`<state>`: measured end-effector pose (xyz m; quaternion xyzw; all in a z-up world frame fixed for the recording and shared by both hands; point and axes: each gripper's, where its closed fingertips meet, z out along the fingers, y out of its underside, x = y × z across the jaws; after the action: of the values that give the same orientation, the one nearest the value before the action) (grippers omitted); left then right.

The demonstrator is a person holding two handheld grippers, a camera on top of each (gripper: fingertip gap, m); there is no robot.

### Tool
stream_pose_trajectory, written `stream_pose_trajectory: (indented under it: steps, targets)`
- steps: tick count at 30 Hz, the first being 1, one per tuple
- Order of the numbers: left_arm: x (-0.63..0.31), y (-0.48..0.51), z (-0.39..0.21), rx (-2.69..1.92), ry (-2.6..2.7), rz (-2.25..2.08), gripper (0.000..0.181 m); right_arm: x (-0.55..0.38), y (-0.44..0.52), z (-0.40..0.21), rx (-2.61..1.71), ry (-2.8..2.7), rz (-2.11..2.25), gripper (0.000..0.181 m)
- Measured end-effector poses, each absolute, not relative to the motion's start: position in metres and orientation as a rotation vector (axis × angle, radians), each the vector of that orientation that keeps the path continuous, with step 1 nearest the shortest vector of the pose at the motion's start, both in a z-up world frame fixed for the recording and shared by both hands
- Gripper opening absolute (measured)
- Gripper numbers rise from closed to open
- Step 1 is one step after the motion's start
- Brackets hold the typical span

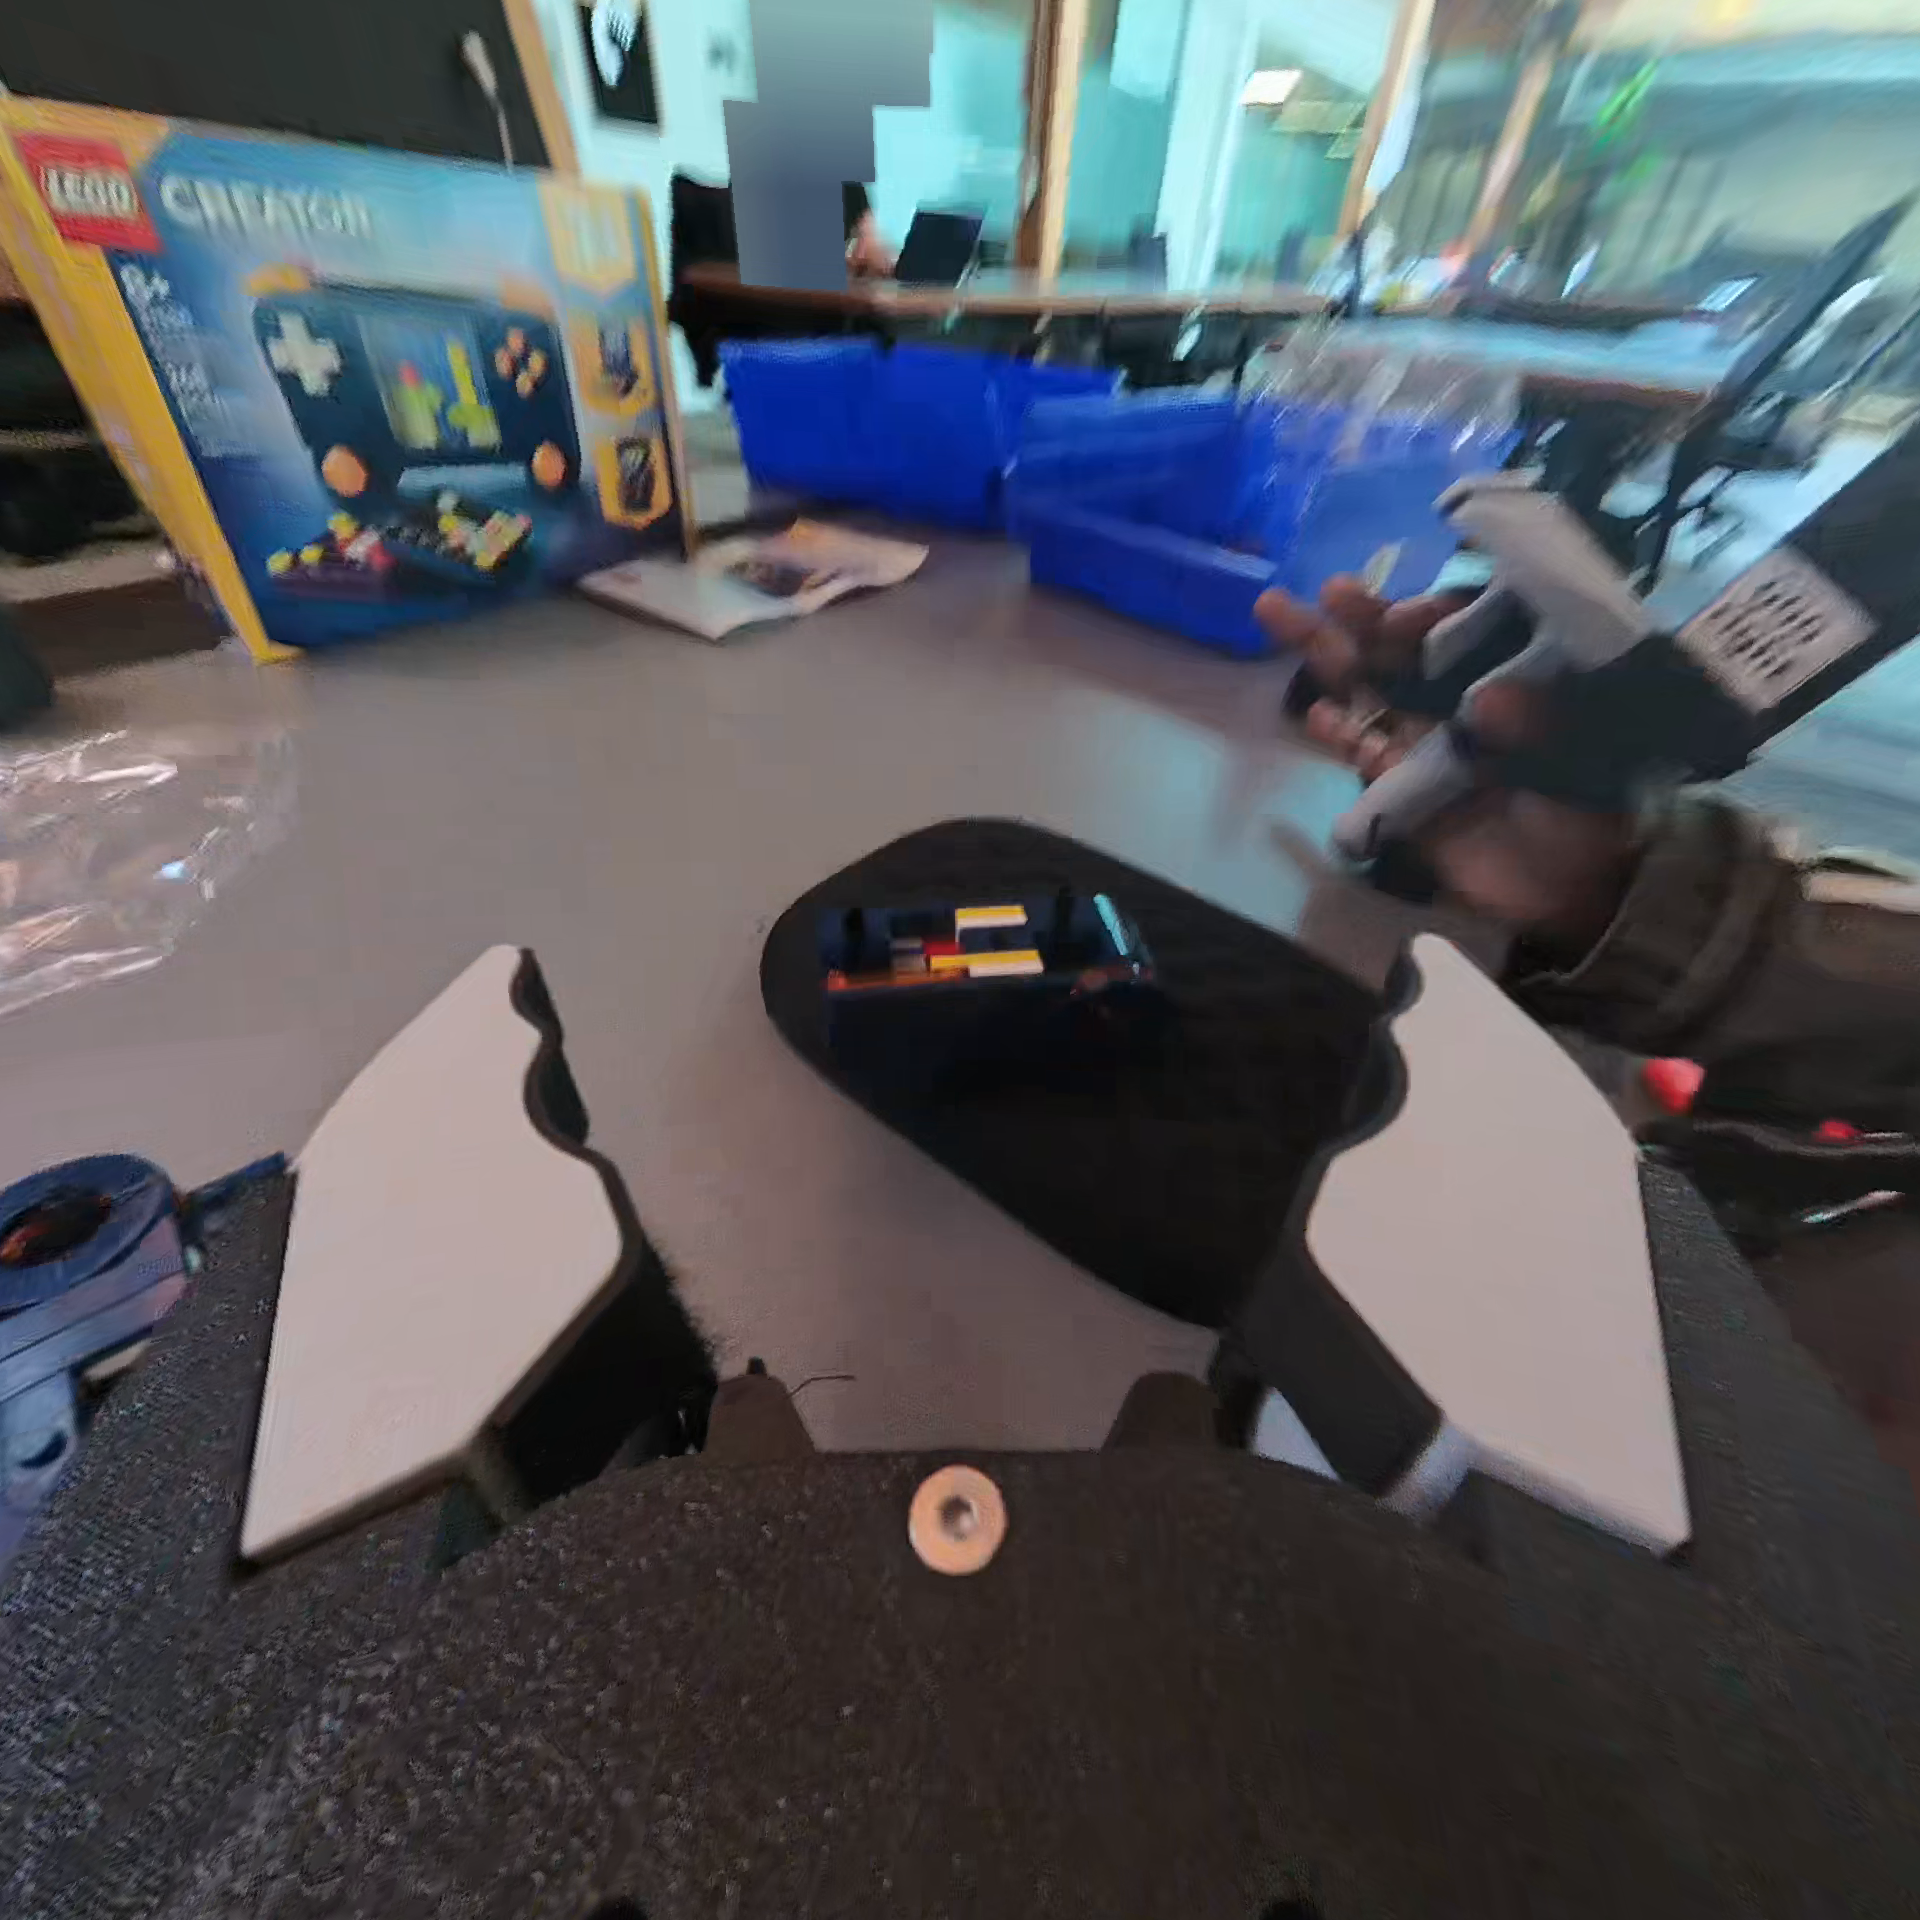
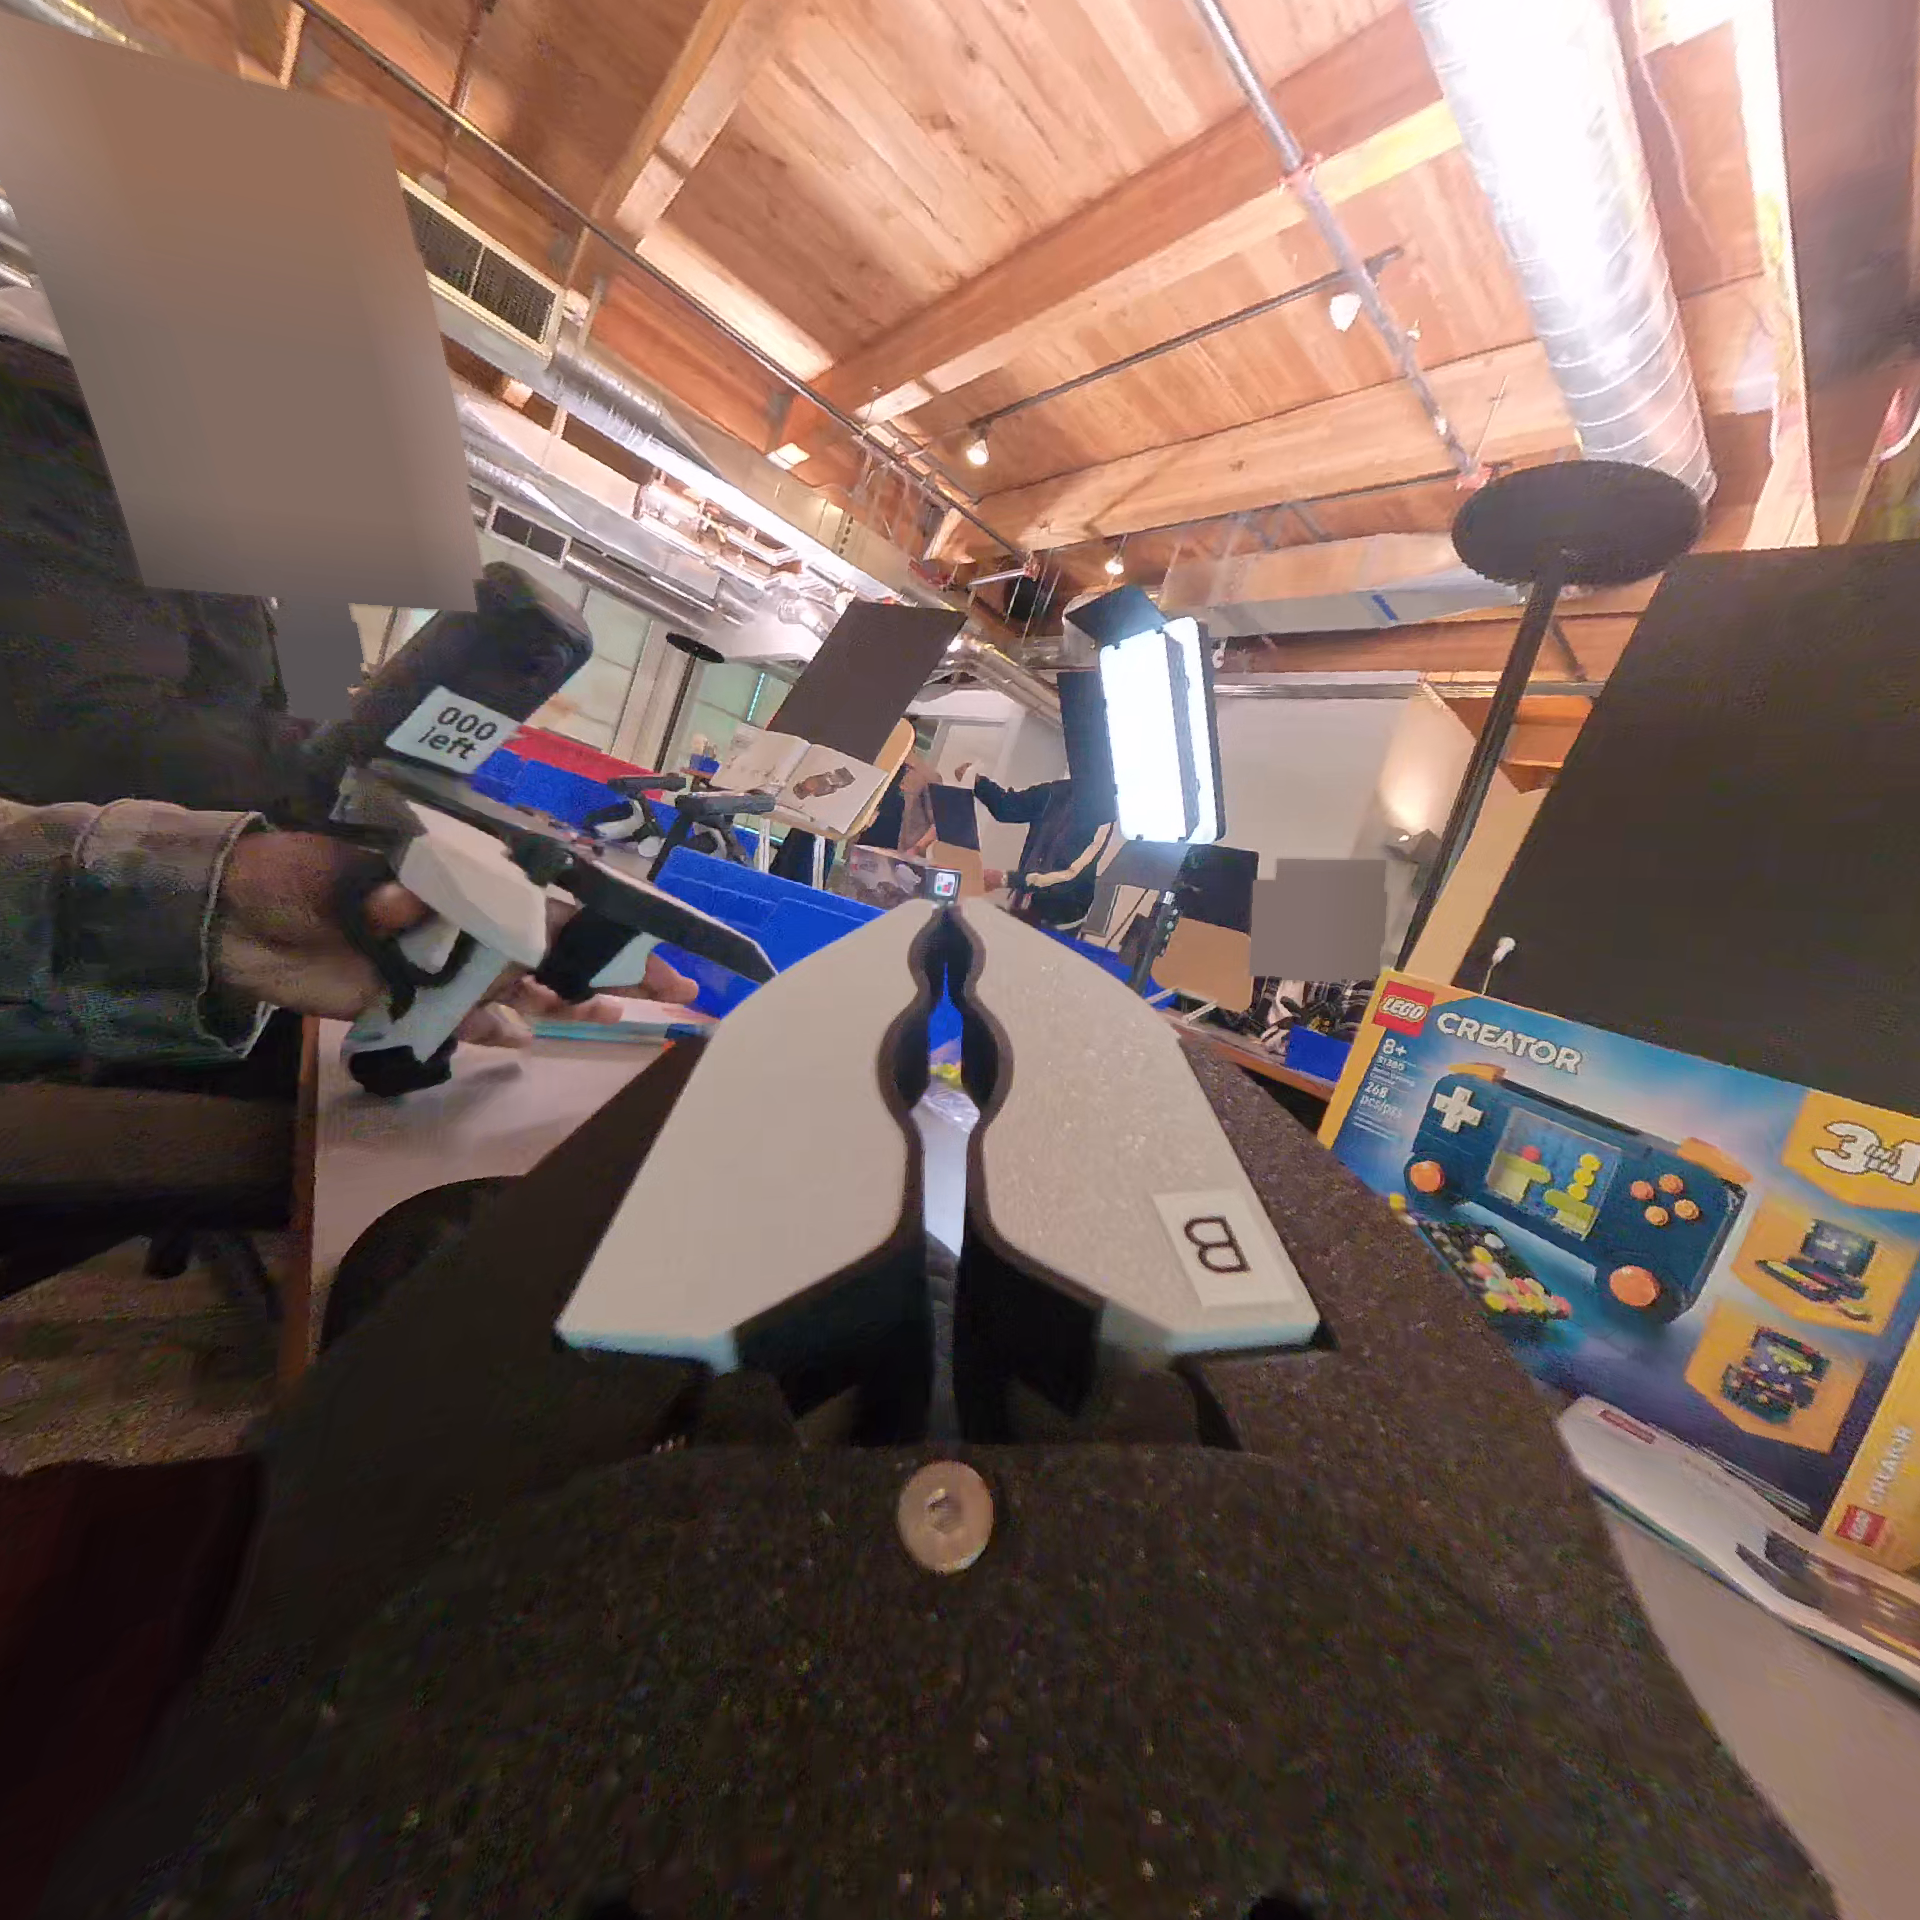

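My left gripper (image 1: 966, 951) is open and empty, its two white fingers (image 1: 436, 1247) spread wide above the grey table (image 1: 623, 831). Ahead between them, a small dark blue brick build (image 1: 977, 956) with yellow, white and red pieces sits on a black pad (image 1: 1195, 1143). My right gripper (image 2: 945, 914) is shut and raised off the table, pinching a tiny white tile with coloured marks (image 2: 943, 883) at its tips. It shows blurred in a hand at the right of the left wrist view (image 1: 1455, 520). The left gripper also shows in the right wrist view (image 2: 727, 956), low over the table.
A blue and yellow toy box (image 1: 343, 384) (image 2: 1621, 1195) stands at the back with an open booklet (image 1: 758, 571) beside it. Blue bins (image 1: 1039, 447) line the far side. Clear plastic wrap (image 1: 104, 831) lies at the left. A person stands by a bright light panel (image 2: 1153, 727).
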<state>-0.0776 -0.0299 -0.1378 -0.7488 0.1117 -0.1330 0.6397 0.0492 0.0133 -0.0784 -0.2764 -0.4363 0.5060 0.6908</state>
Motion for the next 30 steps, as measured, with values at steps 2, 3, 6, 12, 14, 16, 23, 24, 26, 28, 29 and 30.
stream_pose_trajectory:
  steps: [2,3,6,12,14,16,23,24,26,28,29,30]
  targets:
    - [-0.076,-0.020,-0.146,-1.784,0.241,-0.180,0.145,0.046,0.011,-0.080,-0.615,-0.996,1.103,0.000]
    - [-0.072,-0.015,-0.150,-1.827,0.250,-0.153,0.144,0.044,0.010,-0.081,-0.615,-1.010,1.087,0.000]
    - [-0.055,-0.006,-0.194,-2.107,0.305,-0.166,0.139,0.037,0.004,-0.087,-0.613,-1.075,1.063,0.000]
    - [-0.046,0.003,-0.193,-2.094,0.340,-0.201,0.093,0.039,0.008,-0.085,-0.625,-1.041,1.073,0.009]
    - [-0.043,0.001,-0.190,-2.057,0.399,-0.191,0.093,0.039,0.009,-0.085,-0.636,-1.035,1.090,0.009]
    - [-0.044,0.001,-0.180,-1.957,0.469,-0.080,0.093,0.040,0.009,-0.085,-0.634,-1.034,1.099,0.011]
    - [-0.031,-0.039,-0.082,-0.997,0.594,0.511,0.092,0.037,0.002,-0.080,-0.582,-1.016,1.019,0.061]
    - [-0.028,-0.043,-0.078,-0.967,0.594,0.497,0.093,0.036,0.000,-0.079,-0.564,-1.017,0.987,0.069]
    - [-0.027,-0.046,-0.078,-0.950,0.569,0.417,0.093,0.034,-0.007,-0.078,-0.518,-1.027,0.950,0.081]
    - [-0.023,-0.048,-0.077,-0.956,0.560,0.297,0.093,0.033,-0.014,-0.078,-0.488,-1.042,0.943,0.088]
    - [-0.020,-0.048,-0.077,-0.960,0.550,0.187,0.093,0.032,-0.015,-0.078,-0.481,-1.043,0.948,0.093]
    - [-0.015,-0.050,-0.078,-0.972,0.543,0.032,0.093,0.032,-0.016,-0.078,-0.476,-1.041,0.954,0.096]
